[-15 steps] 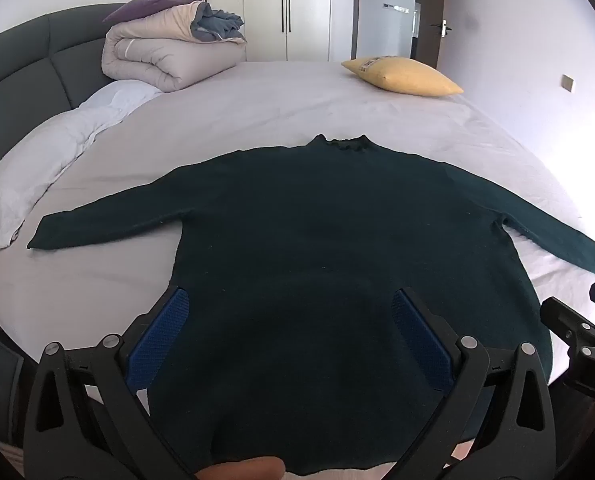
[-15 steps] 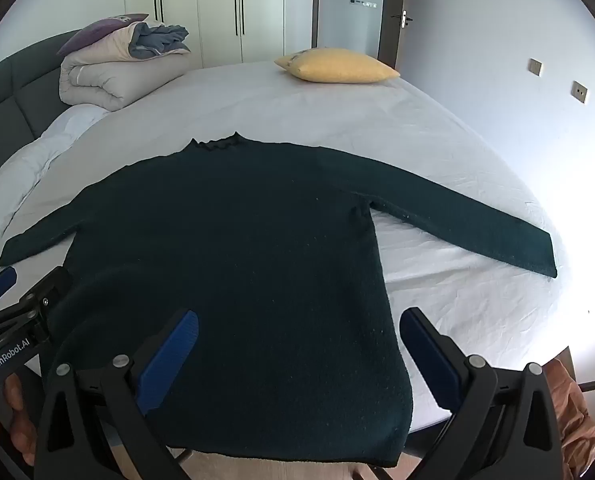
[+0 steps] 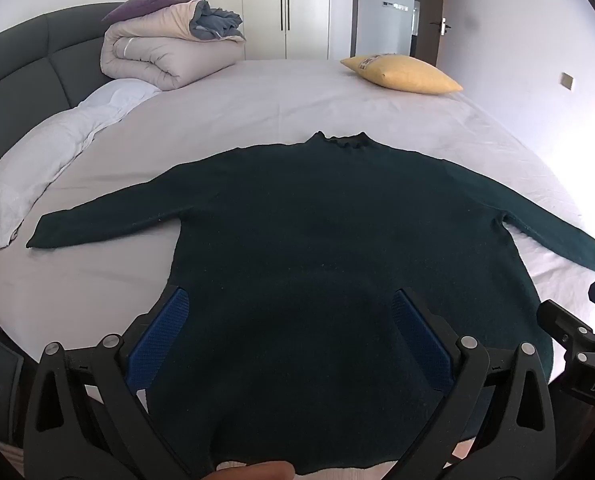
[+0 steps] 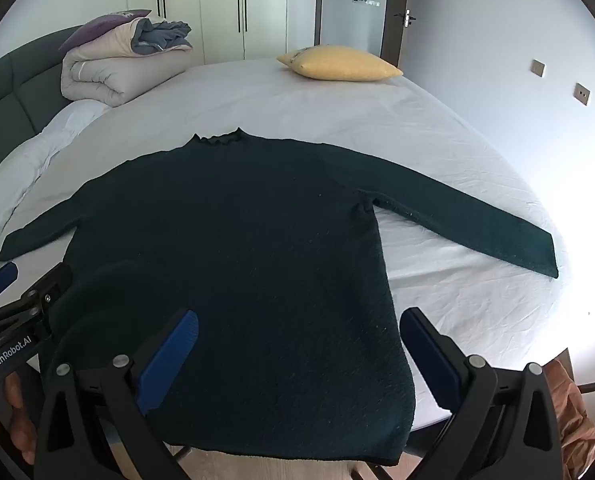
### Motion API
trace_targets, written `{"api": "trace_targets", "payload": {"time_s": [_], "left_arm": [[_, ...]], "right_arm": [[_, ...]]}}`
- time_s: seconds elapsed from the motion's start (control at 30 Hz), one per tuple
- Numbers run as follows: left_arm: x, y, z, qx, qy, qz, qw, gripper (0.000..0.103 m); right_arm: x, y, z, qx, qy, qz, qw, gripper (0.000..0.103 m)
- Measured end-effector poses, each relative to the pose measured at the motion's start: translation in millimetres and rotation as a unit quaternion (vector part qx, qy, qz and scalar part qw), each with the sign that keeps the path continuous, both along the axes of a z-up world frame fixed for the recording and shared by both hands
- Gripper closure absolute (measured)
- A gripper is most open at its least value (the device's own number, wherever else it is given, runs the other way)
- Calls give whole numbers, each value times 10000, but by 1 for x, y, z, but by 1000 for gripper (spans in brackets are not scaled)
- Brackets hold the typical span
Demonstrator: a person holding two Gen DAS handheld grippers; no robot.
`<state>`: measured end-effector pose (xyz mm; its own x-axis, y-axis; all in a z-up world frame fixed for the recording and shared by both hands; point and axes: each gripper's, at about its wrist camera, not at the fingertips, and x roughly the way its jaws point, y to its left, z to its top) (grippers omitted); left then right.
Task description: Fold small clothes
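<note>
A dark green long-sleeved sweater [image 3: 329, 232] lies flat on the bed, collar away from me, both sleeves spread out; it also shows in the right wrist view [image 4: 237, 240]. Its hem hangs over the near bed edge. My left gripper [image 3: 289, 340] is open and empty, hovering above the lower left part of the sweater. My right gripper [image 4: 297, 352] is open and empty above the lower right part near the hem. Each gripper shows at the edge of the other's view.
The bed sheet [image 3: 281, 100] is pale grey. A folded duvet [image 3: 165, 52] with a purple pillow sits at the far left, a white pillow [image 3: 57, 148] along the dark headboard, and a yellow cushion [image 3: 405, 74] at the far right. A brown bag [image 4: 569, 412] is beside the bed.
Both grippers have shifted very slightly; the sweater lies as before and both jaws stay open.
</note>
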<state>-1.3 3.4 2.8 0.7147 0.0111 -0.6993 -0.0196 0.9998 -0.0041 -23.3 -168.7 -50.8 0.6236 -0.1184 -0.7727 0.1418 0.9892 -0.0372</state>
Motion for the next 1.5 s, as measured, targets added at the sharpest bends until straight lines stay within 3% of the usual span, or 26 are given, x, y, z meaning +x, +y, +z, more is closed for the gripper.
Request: {"api": "trace_targets", "payload": {"time_s": [1.5], "left_arm": [[-4, -2, -24, -22, 74, -20, 10000, 0]], "right_arm": [[-1, 3, -3, -35, 49, 25, 10000, 0]]}}
